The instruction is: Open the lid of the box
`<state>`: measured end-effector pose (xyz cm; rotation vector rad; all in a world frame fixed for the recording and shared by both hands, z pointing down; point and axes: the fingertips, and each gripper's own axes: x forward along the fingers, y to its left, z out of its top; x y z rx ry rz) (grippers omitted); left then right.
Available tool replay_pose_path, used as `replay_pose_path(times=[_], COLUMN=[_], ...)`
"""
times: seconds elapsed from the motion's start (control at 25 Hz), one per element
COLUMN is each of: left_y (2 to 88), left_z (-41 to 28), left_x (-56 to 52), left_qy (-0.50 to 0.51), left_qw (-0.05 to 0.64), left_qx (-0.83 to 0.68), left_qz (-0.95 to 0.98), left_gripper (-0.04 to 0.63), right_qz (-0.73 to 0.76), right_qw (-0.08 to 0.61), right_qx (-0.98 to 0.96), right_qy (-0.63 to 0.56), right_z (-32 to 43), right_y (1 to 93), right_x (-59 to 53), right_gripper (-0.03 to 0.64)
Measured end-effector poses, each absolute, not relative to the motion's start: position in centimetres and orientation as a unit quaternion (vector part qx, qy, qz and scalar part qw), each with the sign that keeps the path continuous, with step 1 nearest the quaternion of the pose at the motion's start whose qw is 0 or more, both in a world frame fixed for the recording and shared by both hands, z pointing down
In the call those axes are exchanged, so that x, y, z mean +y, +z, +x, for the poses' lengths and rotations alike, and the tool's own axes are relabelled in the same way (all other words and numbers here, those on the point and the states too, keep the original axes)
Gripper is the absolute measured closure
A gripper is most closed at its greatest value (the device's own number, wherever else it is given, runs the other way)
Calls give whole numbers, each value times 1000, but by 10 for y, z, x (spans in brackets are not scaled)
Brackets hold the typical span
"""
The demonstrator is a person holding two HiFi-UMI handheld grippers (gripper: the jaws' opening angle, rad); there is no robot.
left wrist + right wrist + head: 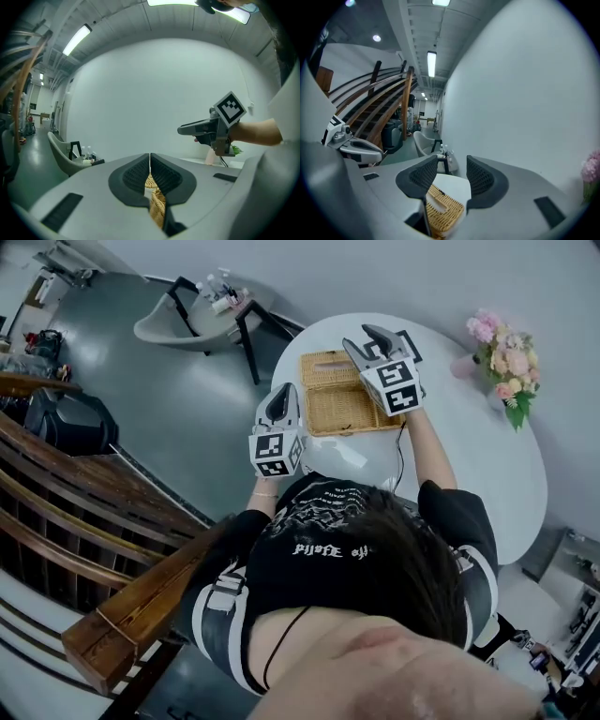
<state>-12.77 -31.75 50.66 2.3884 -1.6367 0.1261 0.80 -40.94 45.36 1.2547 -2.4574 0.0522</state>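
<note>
A wicker box (354, 411) sits on the round white table (487, 474) right in front of the person. A second wicker panel with a slot (330, 368) lies against its far side. My left gripper (283, 390) hovers off the box's left edge with its pads (157, 176) pressed together and nothing between them; wicker (157, 204) shows below them. My right gripper (369, 337) hangs above the box's far right corner. Its jaws stand wide open and empty (452, 161), with the box (443, 208) beneath them. Neither gripper touches the box.
A pink vase of flowers (506, 362) stands at the table's far right. A black cable (401, 457) runs over the near edge. A grey chair (173, 322) and a small stand with bottles (225, 298) sit beyond the table's left. A wooden stair rail (103, 512) runs along the left.
</note>
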Motion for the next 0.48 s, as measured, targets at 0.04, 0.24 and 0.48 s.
replay_pose_path(times=[0.04, 0.24, 0.48], left_y=[506, 501, 504], left_z=[-127, -121, -125], left_x=[-317, -314, -309], left_qy=[45, 41, 32], left_qw=[119, 110, 128], left_qx=[-561, -552, -567], left_qz=[818, 825, 813], left_gripper=[571, 571, 571], right_qz=[447, 464, 469], right_qw=[194, 178, 181], right_qx=[-873, -867, -863], right_qy=[21, 35, 48], right_z=[9, 10, 4], right_y=[458, 464, 480], right_x=[-404, -379, -351], right_gripper=[399, 399, 403])
